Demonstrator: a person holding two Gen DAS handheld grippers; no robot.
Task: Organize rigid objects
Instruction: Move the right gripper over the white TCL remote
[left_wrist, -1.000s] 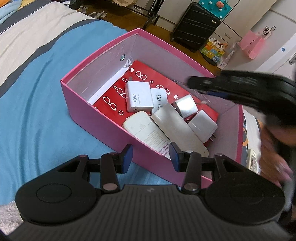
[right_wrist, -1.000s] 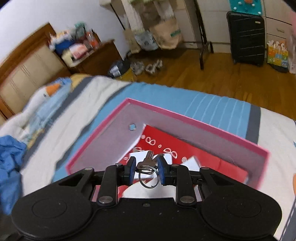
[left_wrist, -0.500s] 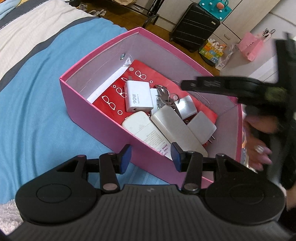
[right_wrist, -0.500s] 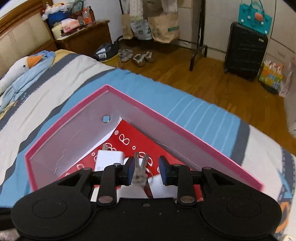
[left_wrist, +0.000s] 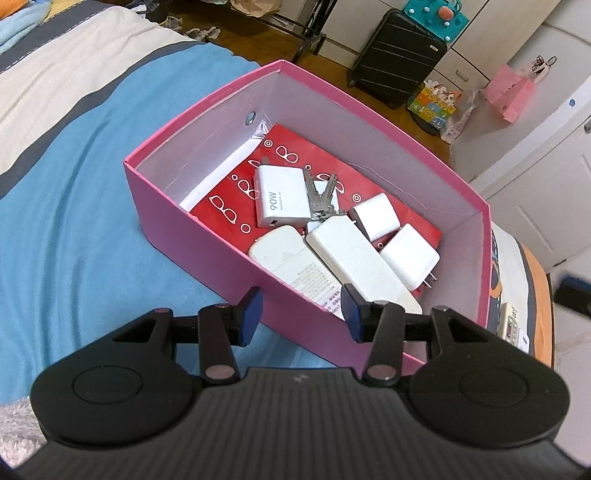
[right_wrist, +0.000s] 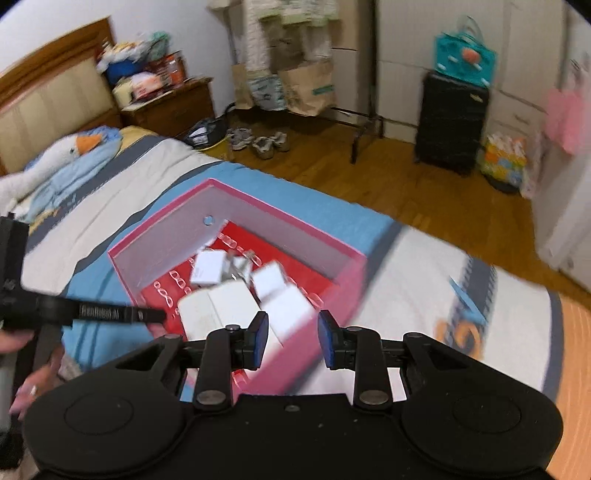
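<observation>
I have the bed (left_wrist: 66, 206) filling most of both views, its cover striped blue, cream and grey. On it sits the pink box (left_wrist: 207, 236), open at the top, with a red printed sheet (left_wrist: 295, 155) lining its floor. From the right wrist view the box (right_wrist: 343, 291) lies below and ahead of me, blurred by motion.

Inside the box, the biggest pieces are two long white power bricks lying side by side against the near wall: one (left_wrist: 354, 258) flat and plain, the other (left_wrist: 291, 262) with small print on its face. Behind them rests a white charger (left_wrist: 280, 195) marked 90W, and to the right are two smaller white plugs, one (left_wrist: 410, 256) showing its metal prongs and one (left_wrist: 375, 218) just behind it. The keys (left_wrist: 319, 195) lie in the middle of the box, touching the 90W charger's right edge and reaching the far end of the plain brick.

My left tongs (left_wrist: 301, 314) hang just outside the near wall of the box, jaws spread wide and holding nothing. My right tongs (right_wrist: 291, 339) are likewise parted and empty, above the box's near corner. The left hand (right_wrist: 29, 365) shows at the edge of the right view.
</observation>
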